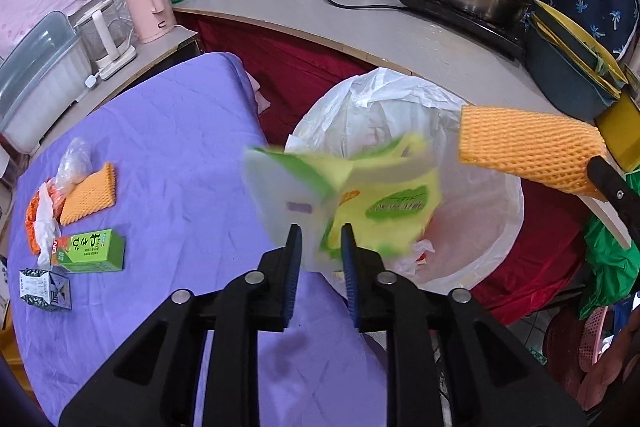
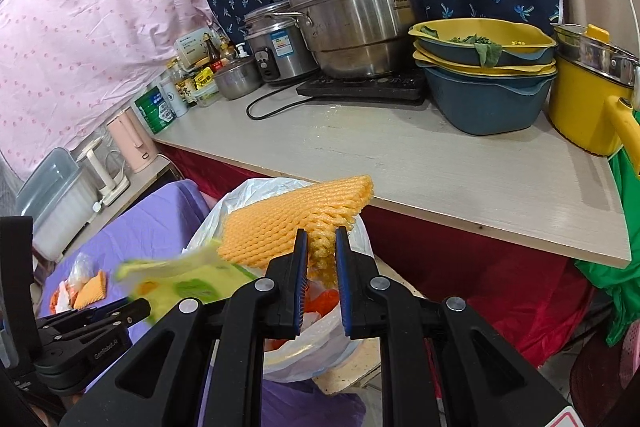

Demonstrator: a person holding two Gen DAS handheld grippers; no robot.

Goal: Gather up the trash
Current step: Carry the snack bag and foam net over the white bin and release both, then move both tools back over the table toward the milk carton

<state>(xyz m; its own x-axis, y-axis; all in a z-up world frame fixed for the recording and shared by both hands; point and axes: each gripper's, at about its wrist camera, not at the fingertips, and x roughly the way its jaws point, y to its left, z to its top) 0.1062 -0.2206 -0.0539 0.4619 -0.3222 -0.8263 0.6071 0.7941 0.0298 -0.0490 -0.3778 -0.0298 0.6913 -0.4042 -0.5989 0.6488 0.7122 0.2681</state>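
Left wrist view: lying at nine o'clock, purple table (image 1: 192, 131); standing at one o'clock, lined bin (image 1: 508, 227), mouth upward. Blurring over the bin rim, green-yellow packet (image 1: 360, 203), just beyond the left gripper (image 1: 320, 239), jaws parted, apparently not touching it. Pinching one end of the orange foam net (image 2: 296, 223), right gripper (image 2: 322, 243), net's long axis running toward ten o'clock, hanging above the bin mouth, likely the nearer load to drop. Waiting at nine o'clock: green box (image 1: 90, 251), second net (image 1: 90, 193), silver carton (image 1: 42, 289).
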